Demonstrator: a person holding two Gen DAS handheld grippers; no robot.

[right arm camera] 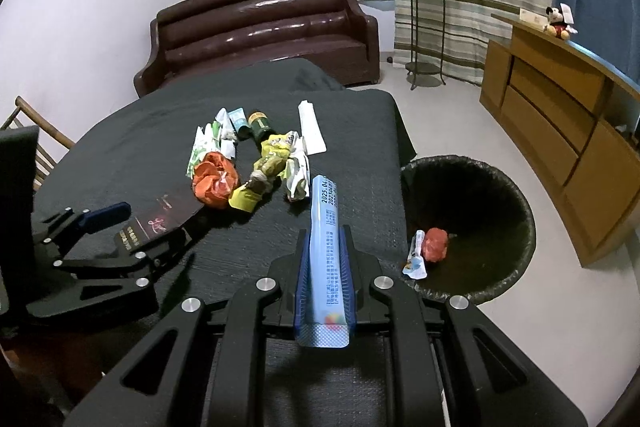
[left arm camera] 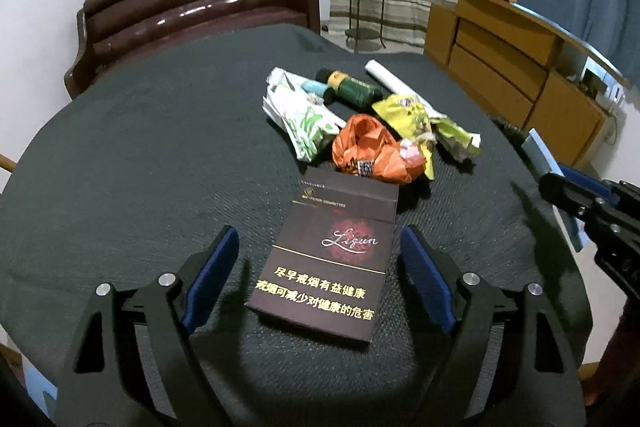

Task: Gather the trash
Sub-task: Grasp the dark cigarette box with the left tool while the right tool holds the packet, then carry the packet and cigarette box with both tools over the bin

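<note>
Two pieces of trash already lie in the bin, at right of the right wrist view: a red wad and a small white-and-blue wrapper against its near rim. That is the part done, as far as the pictures show; whether anything lies deeper in the bin cannot be told.

Most of the work is still on the table, under a dark cloth. Largest is the dark cigarette pack, flat at lower centre of the left wrist view. The left gripper stands wide, one blue pad on each side of the pack and neither touching it; the pick is judged about to begin, not made.

Next is the pale blue box, long and thin, pinched narrow between the pads of the right gripper and clear of the cloth, at centre of the right wrist view. It is judged the next item for the bin, which lies just right of it.

Beyond the pack, at centre of the left wrist view, a heap remains:
- white tube, at the back
- green-and-white bag, left
- dark green roll, behind
- orange wrapper, nearest the pack
- yellow wrapper, right of it
- pale crumpled wrapper, far right

Judged overall: early, two in, one in hand, seven or so untouched.
</note>
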